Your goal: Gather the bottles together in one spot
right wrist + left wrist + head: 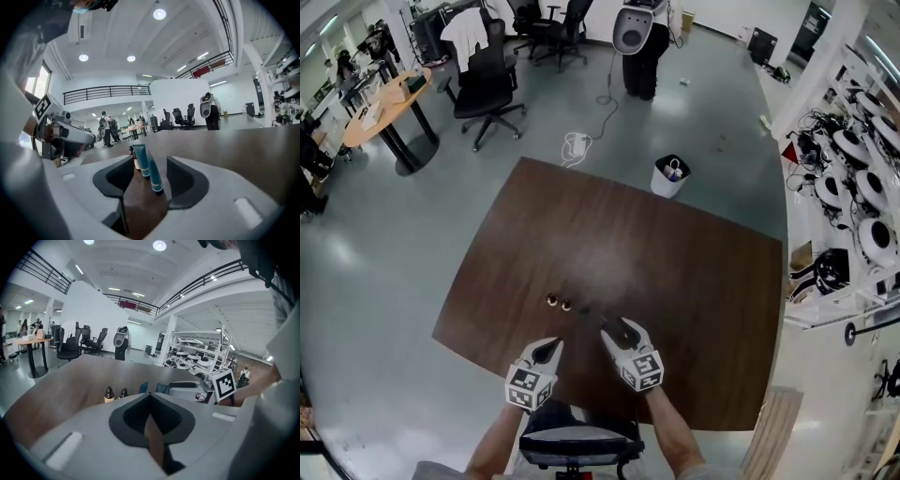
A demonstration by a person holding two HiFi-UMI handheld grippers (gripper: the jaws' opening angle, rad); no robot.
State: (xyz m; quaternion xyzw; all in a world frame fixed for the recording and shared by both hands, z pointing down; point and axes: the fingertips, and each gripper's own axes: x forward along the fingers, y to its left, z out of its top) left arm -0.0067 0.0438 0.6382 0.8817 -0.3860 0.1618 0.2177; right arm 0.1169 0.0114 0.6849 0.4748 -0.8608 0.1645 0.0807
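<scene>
You are in a big open hall with office chairs (487,89) and a white bin (670,176) on the grey floor, and in front of you is a wide brown table (694,281). Two small bottles (551,300) with dark caps stand close together on its near left part, a little far from the left gripper (548,349). The jaws of the left gripper are pressed together at the tips and carry nothing. The right gripper (617,328) has its jaws spread. In the right gripper view two teal tubes (141,160) stand on their caps in the gap between the jaws, the nearer one leaning against the other, and no pad seems to press on them. Behind the tubes you can see a small bottle, so the group looks almost gathered. The danger now is the tubes: they are tall, narrow and rest on small caps, so they will probably fall easily. If you pull the right gripper back with a little turn or side drift, a jaw can brush the near tube and tip both over. A falling tube may then hit the small bottles just to the left and scatter them. I would draw the gripper straight back along its own line, and keep the left gripper away from the bottles.
</scene>
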